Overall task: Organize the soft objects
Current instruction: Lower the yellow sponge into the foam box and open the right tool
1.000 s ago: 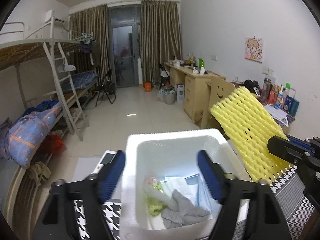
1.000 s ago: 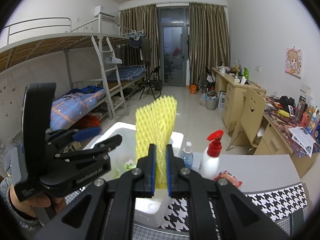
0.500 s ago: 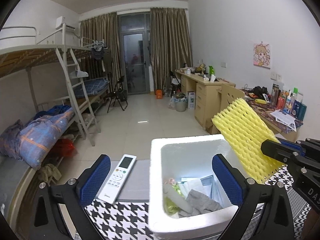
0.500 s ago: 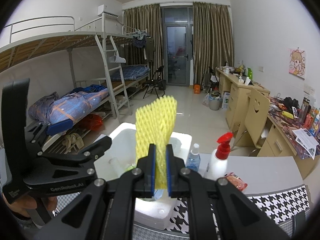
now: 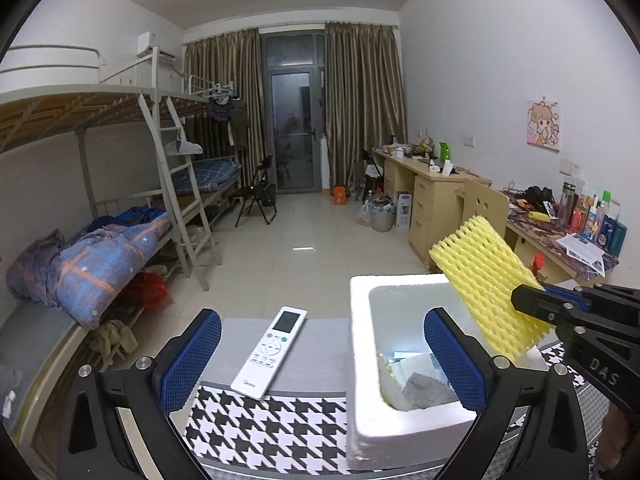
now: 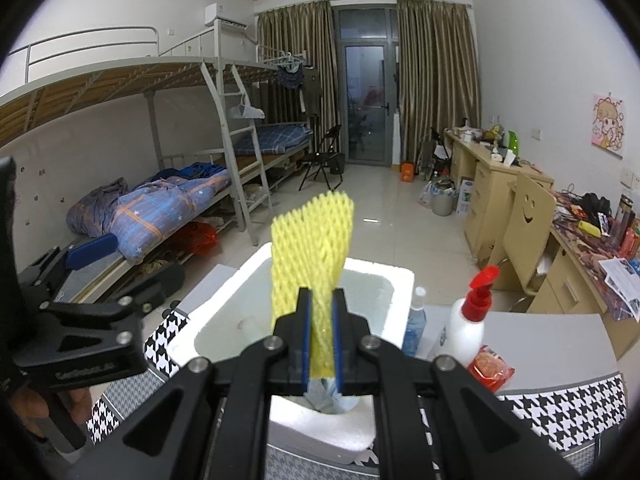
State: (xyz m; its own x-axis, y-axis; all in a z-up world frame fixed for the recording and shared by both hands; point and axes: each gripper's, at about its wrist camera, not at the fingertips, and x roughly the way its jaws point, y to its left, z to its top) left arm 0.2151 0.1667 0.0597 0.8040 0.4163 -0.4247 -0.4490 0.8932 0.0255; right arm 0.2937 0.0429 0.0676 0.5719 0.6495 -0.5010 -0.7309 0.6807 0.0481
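Observation:
A yellow foam net sleeve [image 6: 312,248] stands upright between the pads of my right gripper [image 6: 322,340], which is shut on its lower end. It hangs over the white foam box [image 6: 384,276]. In the left wrist view the sleeve [image 5: 484,280] slants above the box's [image 5: 360,320] right side, with the right gripper [image 5: 560,312] clamped on it. A grey cloth [image 5: 424,388] and other soft bits lie inside the box. My left gripper [image 5: 322,356] is wide open near the box's left wall and holds nothing; it also shows at the left of the right wrist view [image 6: 80,320].
A white remote [image 5: 272,352] lies left of the box, on the table by the houndstooth cloth [image 5: 260,428]. Right of the box stand a white pump bottle with a red top [image 6: 468,320], a small clear bottle [image 6: 416,320] and a red packet [image 6: 490,366].
My left gripper opened wider and drew back to the left, away from over the box, so the remote came into view. The right gripper kept still with the sleeve.

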